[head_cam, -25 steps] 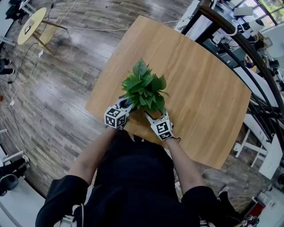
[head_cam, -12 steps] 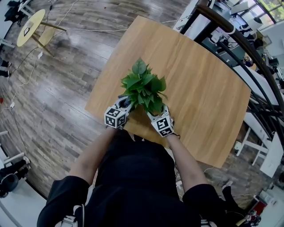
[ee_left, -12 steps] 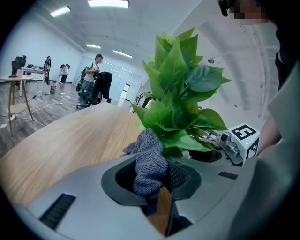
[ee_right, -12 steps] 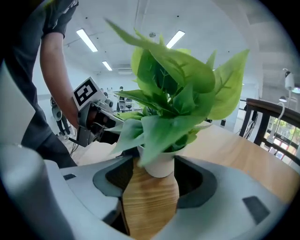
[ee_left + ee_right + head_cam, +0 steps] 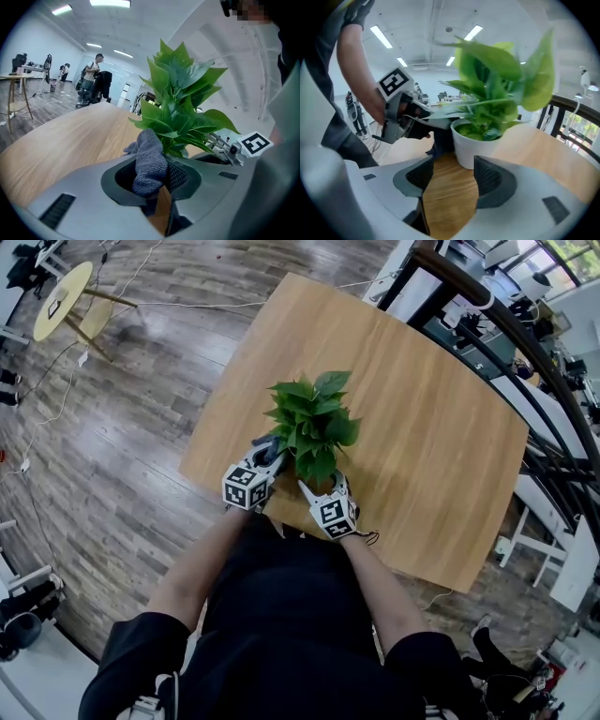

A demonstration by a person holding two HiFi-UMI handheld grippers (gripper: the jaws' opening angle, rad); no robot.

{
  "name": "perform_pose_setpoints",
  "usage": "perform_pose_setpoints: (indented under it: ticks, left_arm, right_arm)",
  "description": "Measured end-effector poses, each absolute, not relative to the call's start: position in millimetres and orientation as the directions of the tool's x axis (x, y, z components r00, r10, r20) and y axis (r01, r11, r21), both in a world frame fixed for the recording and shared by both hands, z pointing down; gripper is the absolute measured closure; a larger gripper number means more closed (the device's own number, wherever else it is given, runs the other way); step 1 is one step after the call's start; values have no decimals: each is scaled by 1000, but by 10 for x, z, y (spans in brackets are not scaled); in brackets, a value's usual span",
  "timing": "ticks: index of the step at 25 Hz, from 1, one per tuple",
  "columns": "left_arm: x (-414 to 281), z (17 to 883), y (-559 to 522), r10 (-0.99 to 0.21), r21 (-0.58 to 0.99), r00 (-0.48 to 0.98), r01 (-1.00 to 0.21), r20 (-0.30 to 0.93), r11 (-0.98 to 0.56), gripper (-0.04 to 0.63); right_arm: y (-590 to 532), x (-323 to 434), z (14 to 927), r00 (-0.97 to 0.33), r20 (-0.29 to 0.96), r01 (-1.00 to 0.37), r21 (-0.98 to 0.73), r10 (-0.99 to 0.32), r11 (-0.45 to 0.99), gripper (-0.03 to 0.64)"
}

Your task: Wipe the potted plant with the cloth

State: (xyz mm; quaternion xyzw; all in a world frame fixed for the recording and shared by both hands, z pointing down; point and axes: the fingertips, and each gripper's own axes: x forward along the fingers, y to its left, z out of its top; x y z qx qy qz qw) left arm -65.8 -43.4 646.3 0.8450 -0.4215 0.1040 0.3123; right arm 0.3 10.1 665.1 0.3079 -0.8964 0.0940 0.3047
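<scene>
Cloth, grey and bunched, is pinched between the jaws of my left gripper, its top right beside the lower leaves of the potted plant. My right gripper has its jaws spread with nothing between them, and the white pot stands just ahead. The plant sits close to my edge of the wooden table.

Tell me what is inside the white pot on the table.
A green leafy plant rises from the white pot and fills its mouth. What it grows in cannot be seen: leaves and the rim cover it.
</scene>
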Motion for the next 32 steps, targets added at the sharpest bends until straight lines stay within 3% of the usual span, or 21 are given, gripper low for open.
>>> perform_pose_setpoints:
  ticks: [4,19,25,32]
  left_arm:
    - [-711,6464,-487,-653,435,613,-785,444,-441,486]
    - [-731,6451,-444,-642,410,617,-785,456,-464,486]
    - [-831,6473,-474,-657,428,599,-796,457,-428,486]
    - [-777,6447,-544,-662,426,593,-800,457,-422,486]
  right_arm:
    - [-278,242,6515,-586,570,-661,75,-576,747,359]
    - [-59,-41,6471,-689,565,-506,75,-454,860,359]
    - [-468,262,6499,-610,553,-643,71,-567,762,359]
    - [-439,90,6424,-679,553,-538,73,-483,840,359]
